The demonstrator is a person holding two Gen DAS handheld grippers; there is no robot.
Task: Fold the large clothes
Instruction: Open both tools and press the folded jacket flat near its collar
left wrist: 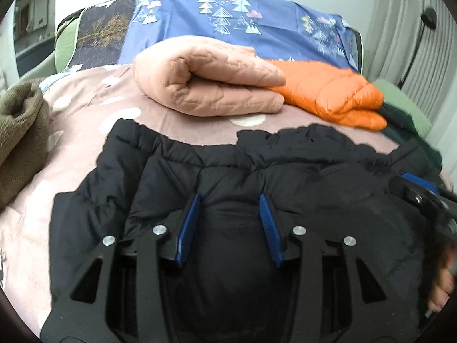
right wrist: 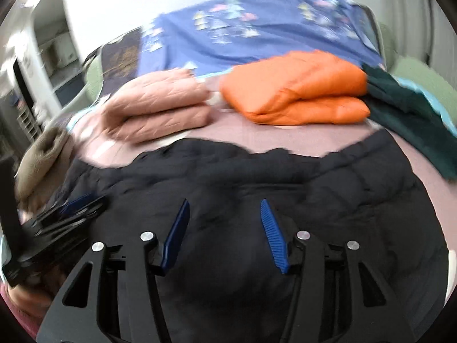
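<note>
Hovering both tools low over the black puffer jacket (left wrist: 257, 177), I have my left hand-held gripper (left wrist: 230, 223) spread wide with nothing between its blue pads, and my right hand-held gripper (right wrist: 225, 231) is spread and empty too. The jacket lies flat on the bed (left wrist: 85, 108) directly under and ahead of both tools, its far edge lumpy and uneven. To fold it well, I judge I should pinch a thick bite of padding near the edge on each side, lift both together and lay the fold over evenly, since puffy fill tends to spring back and slick fabric can slip from a shallow grip. Beyond the jacket, ahead of my left tool, sits a folded pink quilted garment (left wrist: 208, 80), and to its right a folded orange puffer jacket (left wrist: 331, 94); a dark green garment (right wrist: 411, 108) lies farther right, and a brown fleece (left wrist: 20, 131) far left. These stand apart from the jacket, so nothing blocks the fold, though the right view is blurred.
</note>
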